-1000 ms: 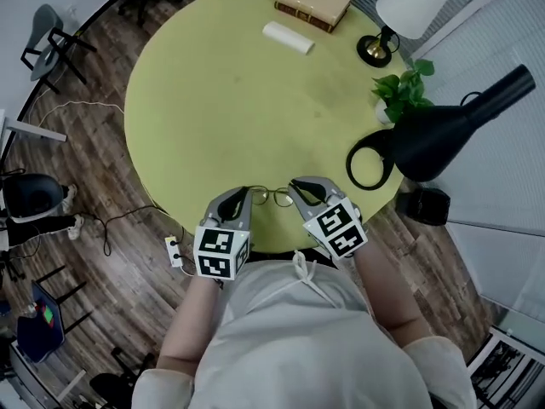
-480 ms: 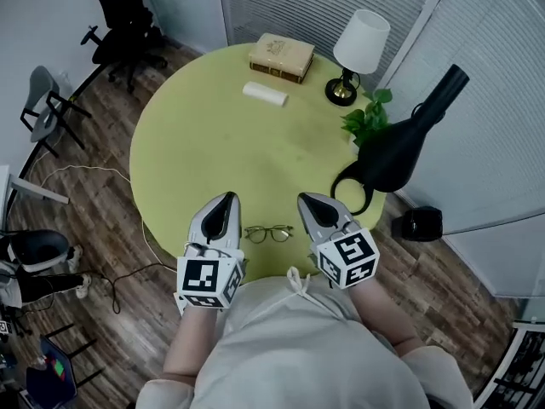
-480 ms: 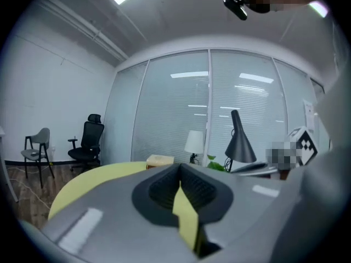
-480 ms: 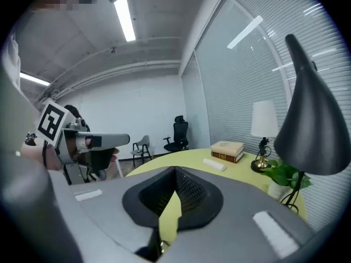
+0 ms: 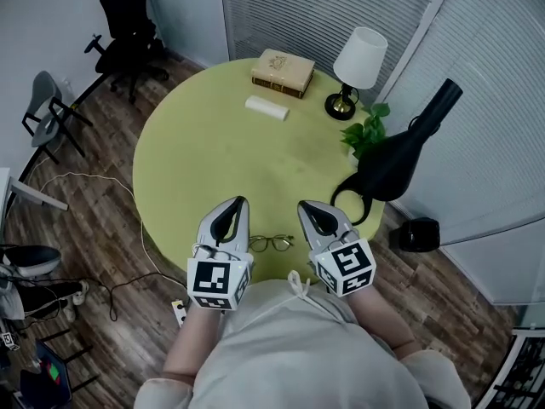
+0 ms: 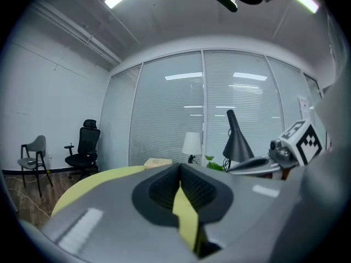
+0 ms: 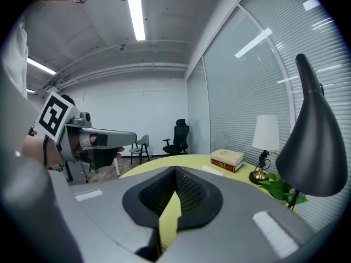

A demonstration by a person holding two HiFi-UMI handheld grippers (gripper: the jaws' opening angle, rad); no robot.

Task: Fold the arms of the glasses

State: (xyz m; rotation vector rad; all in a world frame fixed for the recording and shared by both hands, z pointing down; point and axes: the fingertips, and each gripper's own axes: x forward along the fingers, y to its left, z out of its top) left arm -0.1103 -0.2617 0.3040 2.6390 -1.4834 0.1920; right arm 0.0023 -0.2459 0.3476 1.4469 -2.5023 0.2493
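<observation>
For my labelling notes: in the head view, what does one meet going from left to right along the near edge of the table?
left claw → glasses → right claw → black lamp, by the right edge

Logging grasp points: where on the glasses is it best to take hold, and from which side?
Probably the frame's outer ends: left gripper from the left, right gripper from the right. The glasses lie with lenses side by side between both grippers; their arms are too small to make out.
</observation>
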